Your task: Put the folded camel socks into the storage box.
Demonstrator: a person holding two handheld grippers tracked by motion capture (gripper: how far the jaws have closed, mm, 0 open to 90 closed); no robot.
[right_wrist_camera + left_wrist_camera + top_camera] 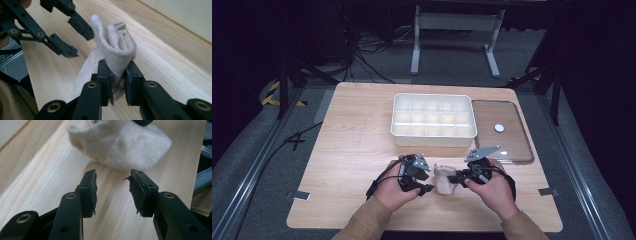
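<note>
Tray [433, 131], white and divided into a grid of small cells, sits on the table [352, 145] at about 12 o'clock from the hands; the high view shows nothing lying in the cells, though they are too small to count surely. At the tray's 3 o'clock, just beside it, one clear lid [502, 132] lies flat with a small white disc [499, 128] on it.

One cloth [443, 179], cream and bunched, lies between the two hands near the table's front edge, at the tray's 6 o'clock and well apart from it. The right gripper [454, 178] comes at it from 3 o'clock and pinches it: in the right gripper view [118, 82] the jaws press a rolled fold of cloth [117, 47] between them, the fold standing up above the pads while the rest trails onto the wood.

The left gripper [428, 182] sits at the cloth's 9 o'clock, close beside it. In the left gripper view [112, 191] its jaws are spread with bare wood between them, holding nothing, and the cloth [120, 143] lies just ahead at 12 o'clock, not touching the pads; the rubber on the right-hand pad [136, 191] is frayed. The right gripper view shows this gripper [72, 35] at 10 o'clock, jaws apart beside the fold.

Count: two grippers, one cloth, one tray, one lid, one disc. Beyond the table, at 12 o'clock, a grey stand [457, 37] rests on the floor among cables [367, 55].
</note>
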